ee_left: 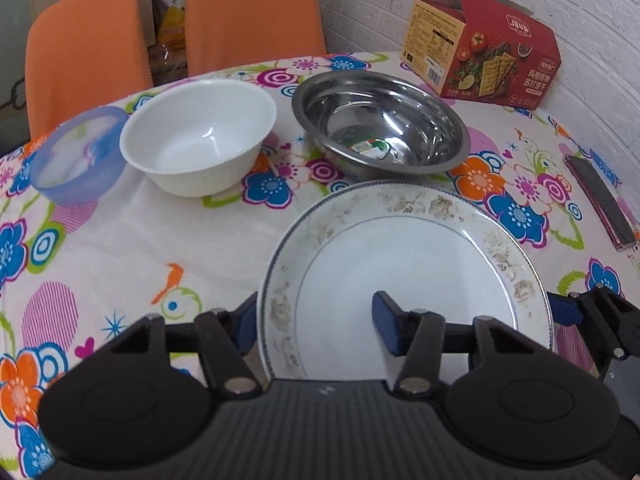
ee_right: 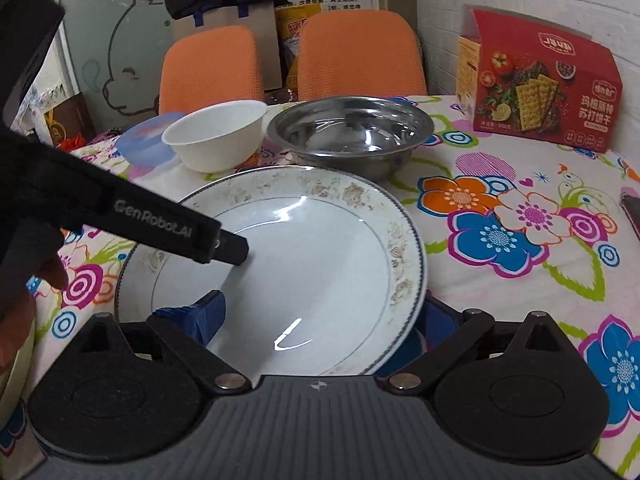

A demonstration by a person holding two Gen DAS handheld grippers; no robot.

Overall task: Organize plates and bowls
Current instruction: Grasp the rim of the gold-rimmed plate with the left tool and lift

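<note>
white round ceramic plate with worn floral rim (ee_left: 404, 264), nearest, seemingly flat | steel basin (ee_left: 380, 124) upright behind it | white ribbed bowl (ee_left: 198, 136) left of basin | translucent blue bowl (ee_left: 76, 156) far left, tilted

Bench (ee_left: 132, 240) draped in a white cloth printed with bright flowers, circles and birds. Along the far side, left to right: translucent blue lidded container (ee_left: 78, 154), touching white ribbed bowl (ee_left: 198, 136), then stainless steel basin (ee_left: 380, 124) with a sticker inside. Red cracker box (ee_left: 486, 46) standing upright in the far right corner by the wall. Dark flat packet (ee_left: 600, 200) near the right edge. Nearest, white plate (ee_left: 404, 264) with faded floral rim, just beside the basin.
</note>
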